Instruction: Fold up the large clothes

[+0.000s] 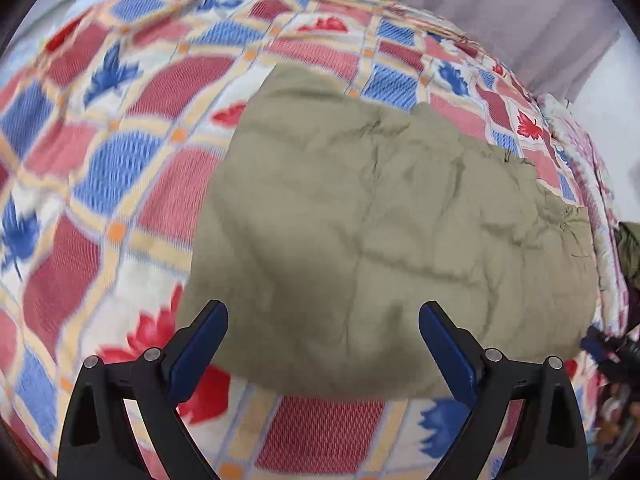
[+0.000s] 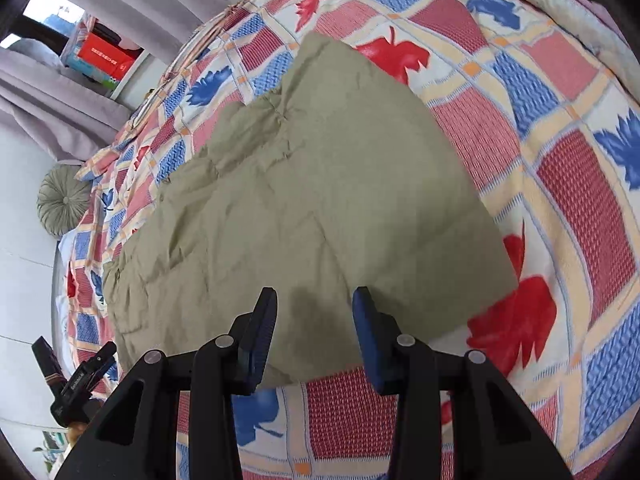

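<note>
An olive-green garment [image 1: 380,232] lies folded and flat on the patterned bedspread [image 1: 120,160]. It also fills the middle of the right wrist view [image 2: 312,208]. My left gripper [image 1: 323,312] is open wide and empty, hovering above the garment's near edge. My right gripper [image 2: 315,296] is open and empty, just above the garment's near edge. The left gripper shows at the lower left of the right wrist view [image 2: 80,380], and the right gripper at the far right of the left wrist view [image 1: 608,348].
The bedspread [image 2: 560,200] with red and blue leaf squares covers the whole bed. A round green cushion [image 2: 62,200] rests at the bed's left side. A shelf with a red box [image 2: 106,58] stands by grey curtains [image 2: 80,108].
</note>
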### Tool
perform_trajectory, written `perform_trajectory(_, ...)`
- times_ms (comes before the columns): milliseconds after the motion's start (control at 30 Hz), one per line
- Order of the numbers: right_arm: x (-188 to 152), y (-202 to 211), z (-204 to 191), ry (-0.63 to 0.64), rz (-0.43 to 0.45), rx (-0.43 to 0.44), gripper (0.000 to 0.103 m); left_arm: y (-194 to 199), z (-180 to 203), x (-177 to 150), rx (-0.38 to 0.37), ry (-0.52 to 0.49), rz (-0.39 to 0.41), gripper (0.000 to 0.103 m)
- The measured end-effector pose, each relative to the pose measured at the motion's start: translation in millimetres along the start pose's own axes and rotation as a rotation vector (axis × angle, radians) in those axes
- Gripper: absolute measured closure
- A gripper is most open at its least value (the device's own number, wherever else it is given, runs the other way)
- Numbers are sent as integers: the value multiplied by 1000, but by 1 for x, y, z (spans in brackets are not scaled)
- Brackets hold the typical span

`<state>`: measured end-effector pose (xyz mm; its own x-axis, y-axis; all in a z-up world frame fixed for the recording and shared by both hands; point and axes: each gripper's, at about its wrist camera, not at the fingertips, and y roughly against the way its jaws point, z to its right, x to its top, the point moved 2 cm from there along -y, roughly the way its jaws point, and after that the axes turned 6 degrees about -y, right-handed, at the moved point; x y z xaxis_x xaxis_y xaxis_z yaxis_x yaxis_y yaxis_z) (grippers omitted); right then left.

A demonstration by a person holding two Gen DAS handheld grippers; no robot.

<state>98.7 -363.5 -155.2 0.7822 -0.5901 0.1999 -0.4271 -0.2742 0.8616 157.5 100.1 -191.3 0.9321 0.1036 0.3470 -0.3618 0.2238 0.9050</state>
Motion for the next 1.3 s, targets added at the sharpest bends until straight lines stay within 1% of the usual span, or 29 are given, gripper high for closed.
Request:
perform_trajectory(100, -14, -3, 14, -56, -31, 19, 59, -2, -13, -21, -59, 88, -39, 6)
perform_trajectory(167, -23, -5, 21, -87, -42, 28, 55, -4, -18, -34, -117, 146, -54, 6)
perform_trajectory(200, -26, -6, 24, -101, -46, 34, 51, -7, -20, -40, -151, 173, -62, 6)
perform_trajectory(233, -30, -7, 26, -117, -49, 47, 47, -12, -21, -46, -199, 200, -79, 6)
perform_trajectory(300, -35, -8, 29, -139, -44, 72, 46, -25, -20, -56, -258, 242, -116, 6)
perform_trajectory(367, -39, -13, 33, -177, -47, 104, 45, -40, -18, -64, -285, 259, -142, 6)
perform_trajectory(433, -42, -21, 40, -228, -53, 128, 45, -54, -15, -67, -306, 280, -148, 6)
perform_trajectory(500, -44, -31, 46, -273, -55, 158, 45, -63, -15, -64, -321, 305, -135, 6)
perform_trajectory(600, -46, -46, 53, -335, -59, 212, 40, -71, -15, -50, -343, 349, -89, 6)
perform_trajectory(633, -45, -52, 55, -355, -65, 225, 40, -74, -15, -45, -346, 357, -78, 6)
perform_trajectory(700, -42, -62, 56, -374, -69, 249, 40, -79, -14, -34, -348, 369, -65, 6)
perform_trajectory(767, -37, -70, 53, -383, -72, 271, 37, -86, -14, -27, -352, 382, -60, 6)
perform_trajectory(800, -34, -74, 53, -388, -72, 285, 34, -90, -13, -22, -350, 389, -61, 6)
perform_trajectory(933, -24, -92, 49, -427, -70, 338, 32, -104, -12, -8, -342, 434, -37, 6)
perform_trajectory(1033, -19, -105, 46, -462, -68, 375, 31, -111, -13, -2, -317, 466, -21, 6)
perform_trajectory(1100, -16, -113, 44, -489, -63, 388, 31, -115, -11, 3, -286, 464, -34, 7)
perform_trajectory(1133, -16, -115, 43, -499, -65, 394, 31, -115, -9, 7, -274, 449, -34, 20)
perform_trajectory(1167, -16, -117, 43, -513, -69, 399, 33, -114, -6, 10, -279, 427, -36, 39)
perform_trajectory(1200, -15, -118, 43, -526, -78, 410, 41, -112, -5, 13, -294, 414, -36, 56)
perform_trajectory(1233, -15, -119, 42, -534, -88, 427, 57, -109, -4, 16, -305, 405, -32, 63)
perform_trajectory(1267, -15, -118, 42, -536, -96, 433, 61, -103, -4, 19, -303, 391, -25, 72)
perform_trajectory(1300, -15, -116, 40, -531, -97, 435, 70, -98, -2, 22, -292, 371, -14, 77)
